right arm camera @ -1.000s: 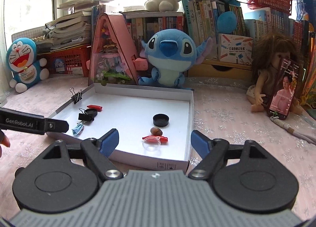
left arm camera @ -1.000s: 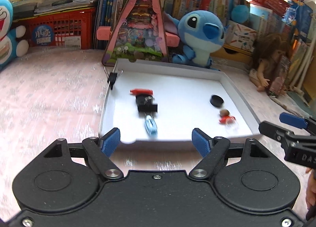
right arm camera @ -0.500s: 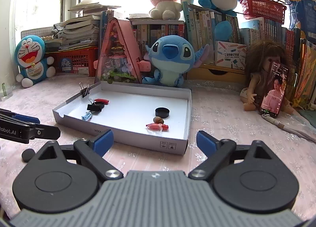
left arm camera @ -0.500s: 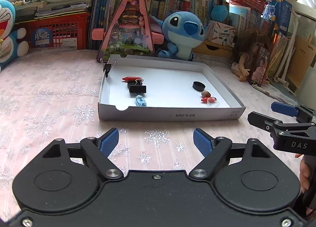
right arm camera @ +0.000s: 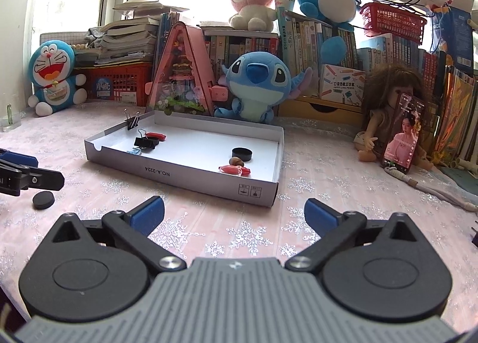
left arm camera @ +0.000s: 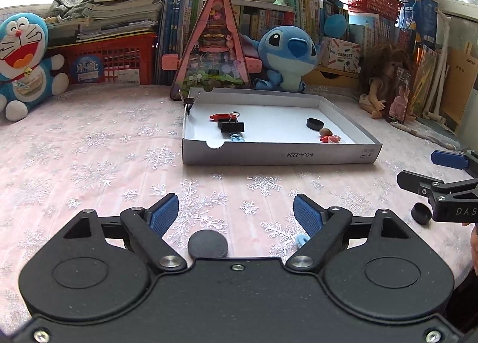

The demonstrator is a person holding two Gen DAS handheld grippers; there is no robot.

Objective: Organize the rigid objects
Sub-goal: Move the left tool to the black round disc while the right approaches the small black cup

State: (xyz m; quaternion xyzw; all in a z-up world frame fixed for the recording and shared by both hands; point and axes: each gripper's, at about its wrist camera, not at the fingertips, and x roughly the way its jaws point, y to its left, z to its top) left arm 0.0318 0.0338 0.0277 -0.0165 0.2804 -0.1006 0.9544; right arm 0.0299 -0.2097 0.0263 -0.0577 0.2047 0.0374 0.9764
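Note:
A shallow white box tray (left arm camera: 277, 155) (right arm camera: 191, 174) sits on the pink snowflake cloth. In it lie a black binder clip (left arm camera: 232, 126), a red clip (left arm camera: 219, 116), a black cap (left arm camera: 315, 123) (right arm camera: 242, 154), a brown nut (right arm camera: 235, 161) and a red piece (right arm camera: 234, 169). My left gripper (left arm camera: 236, 213) is open and empty, well back from the tray. A black disc (left arm camera: 208, 243) (right arm camera: 43, 200) lies just under it, with a small light-blue piece (left arm camera: 301, 240) beside the right finger. My right gripper (right arm camera: 234, 214) is open and empty. Another black cap (left arm camera: 421, 213) lies by the right gripper.
Plush toys, a pink triangular toy house (left arm camera: 213, 53), books and a red basket (left arm camera: 110, 63) line the back. A doll with a phone (right arm camera: 401, 134) leaning on it sits at the right, with a white cable (right arm camera: 430, 187) nearby. A binder clip (right arm camera: 131, 123) is clamped on the tray's far-left corner.
Both grippers have pulled back and away from the tray, which now looks smaller and farther. The black disc and second cap on the cloth have come into view.

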